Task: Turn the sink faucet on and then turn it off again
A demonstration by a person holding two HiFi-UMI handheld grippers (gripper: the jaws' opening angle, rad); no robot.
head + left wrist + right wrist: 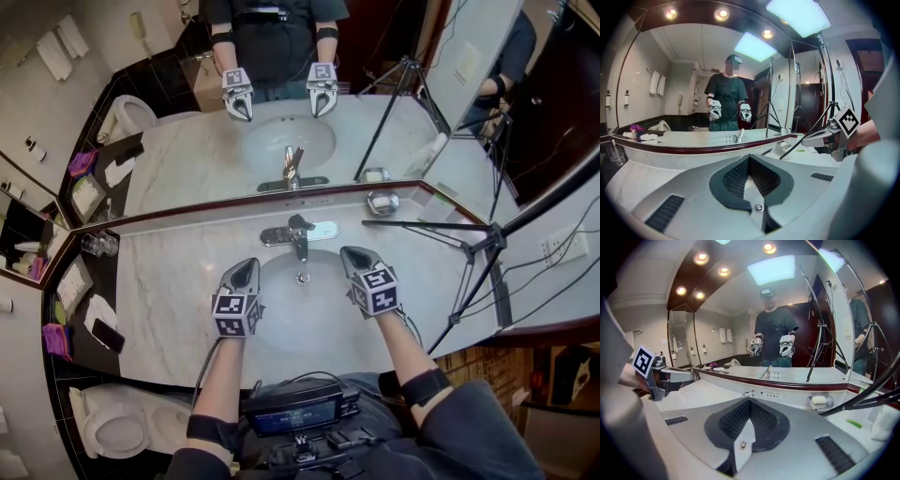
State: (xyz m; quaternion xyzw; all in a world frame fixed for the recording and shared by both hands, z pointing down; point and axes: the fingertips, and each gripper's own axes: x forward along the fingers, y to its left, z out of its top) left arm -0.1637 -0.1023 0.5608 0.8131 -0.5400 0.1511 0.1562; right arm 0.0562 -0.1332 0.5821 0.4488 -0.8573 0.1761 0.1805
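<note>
The left gripper [247,267] and right gripper [352,255] both have jaws pressed together on nothing. The faucet [298,238] stands ahead, between the two, past the sink [302,314]. Its chrome lever [302,223] looks rigid and slippery: I'd push under its free tip, not pinch

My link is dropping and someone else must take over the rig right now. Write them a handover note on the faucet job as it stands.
Left tongs: shut, empty, held over the left side of the basin.
Right tongs: shut, empty, held over the basin's right side.
Faucet: at the back of the basin, between the two tips; neither touches it. No water seen running.
Done: cannot tell whether it has been on already.
Left: if it has not, turn the handle on, then off again.
</note>
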